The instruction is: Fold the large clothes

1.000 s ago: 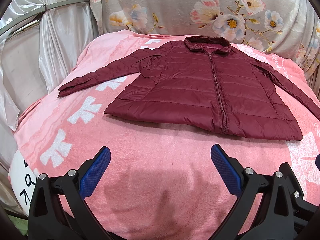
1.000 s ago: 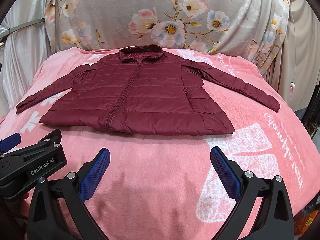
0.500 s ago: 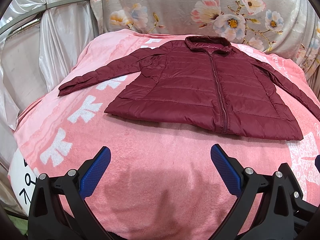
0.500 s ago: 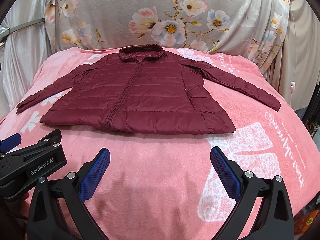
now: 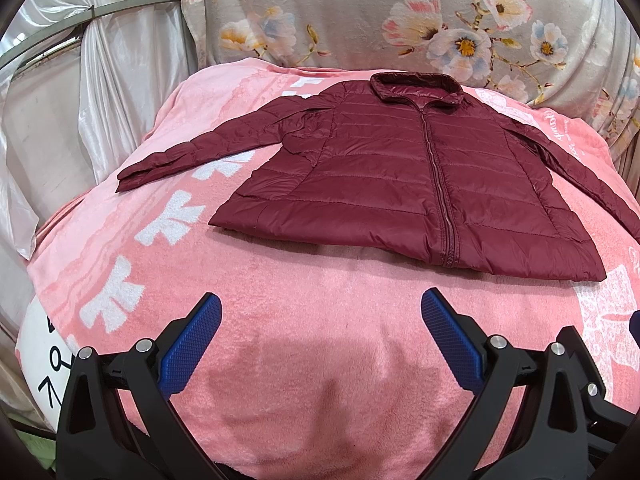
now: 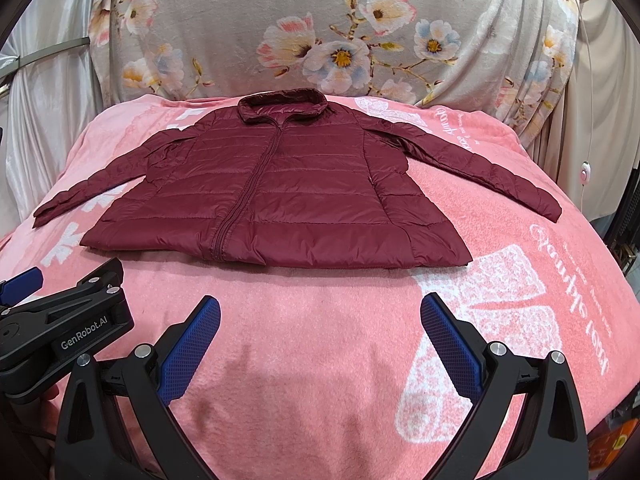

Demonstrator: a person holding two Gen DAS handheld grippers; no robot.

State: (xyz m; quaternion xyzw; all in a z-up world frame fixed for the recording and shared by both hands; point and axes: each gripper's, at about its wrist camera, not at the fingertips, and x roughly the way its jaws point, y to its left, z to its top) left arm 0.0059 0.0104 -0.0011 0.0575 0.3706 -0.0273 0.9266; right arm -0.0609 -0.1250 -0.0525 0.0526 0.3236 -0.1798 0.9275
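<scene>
A dark red quilted jacket (image 5: 400,176) lies flat and zipped on a pink blanket, collar at the far side, both sleeves spread out; it also shows in the right wrist view (image 6: 280,196). My left gripper (image 5: 320,340) is open and empty, above the blanket just short of the jacket's hem. My right gripper (image 6: 320,340) is open and empty, also short of the hem. The left gripper's body (image 6: 60,332) shows at the left of the right wrist view.
The pink blanket (image 5: 280,288) with white prints covers a rounded bed. A grey floral cloth (image 6: 320,32) hangs behind. Silvery curtains and a metal rail (image 5: 80,20) stand at the left. A white cord with a switch (image 6: 585,172) hangs at the right.
Both grippers have moved a little toward the jacket. The jacket has not moved.
</scene>
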